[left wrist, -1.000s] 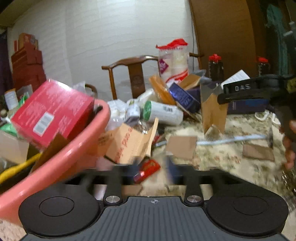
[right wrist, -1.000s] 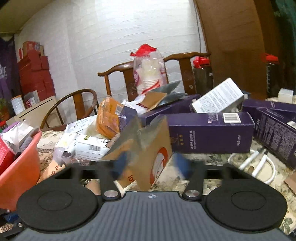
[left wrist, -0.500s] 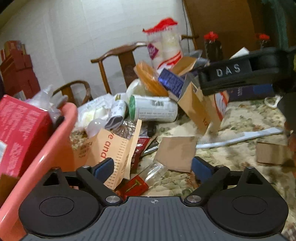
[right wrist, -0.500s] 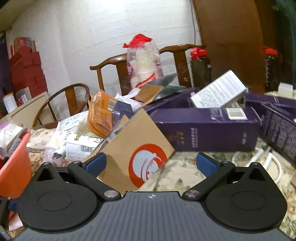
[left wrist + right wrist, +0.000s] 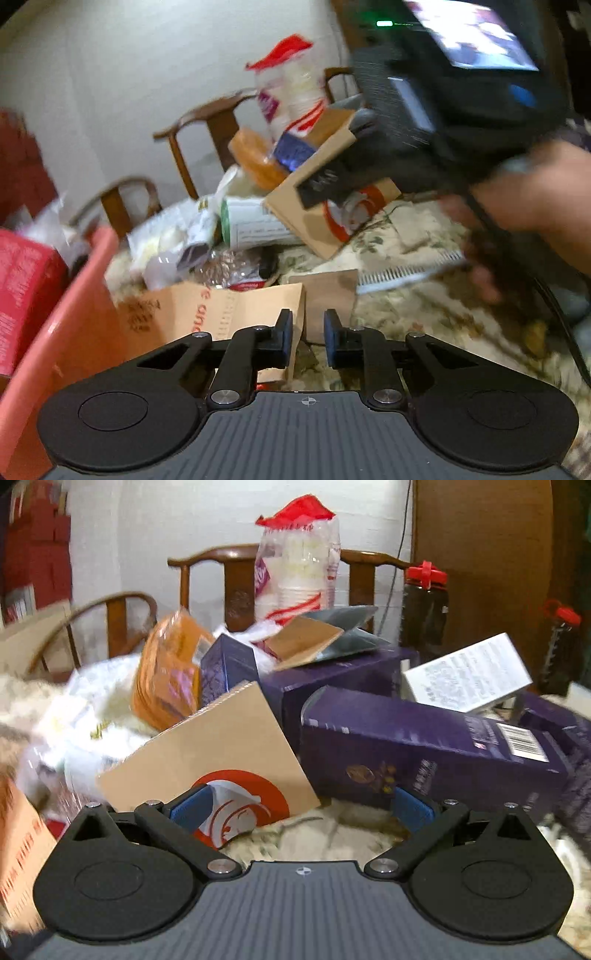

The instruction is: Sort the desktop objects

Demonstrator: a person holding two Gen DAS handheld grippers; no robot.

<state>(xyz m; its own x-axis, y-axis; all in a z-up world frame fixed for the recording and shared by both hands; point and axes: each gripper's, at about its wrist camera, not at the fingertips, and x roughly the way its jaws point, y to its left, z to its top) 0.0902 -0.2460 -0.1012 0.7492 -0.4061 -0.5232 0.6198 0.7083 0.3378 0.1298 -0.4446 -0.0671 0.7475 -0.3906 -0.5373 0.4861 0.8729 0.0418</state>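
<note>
The left gripper [image 5: 308, 338] has just closed its fingers on nothing beside the paper bag [image 5: 207, 314]. The right gripper [image 5: 301, 808] is wide open near the brown box [image 5: 221, 753].

My left gripper [image 5: 308, 339]: matte black, ribbed grey top plate with a small crosshair mark at centre, two round black discs either side, silver screw heads at the linkage pivots, triangular cut-outs in the arms. Finger pads [image 5: 334, 341] look dark blue on their inner faces. Right gripper [image 5: 301, 808]: same build, same crosshair, silver screws, brighter blue pads [image 5: 412, 808]. Seen from the left camera, the right unit is a black block with a lit screen on top, a green LED, white lettering too blurred to read, and a black cable trailing past my right hand [image 5: 532, 206].
</note>
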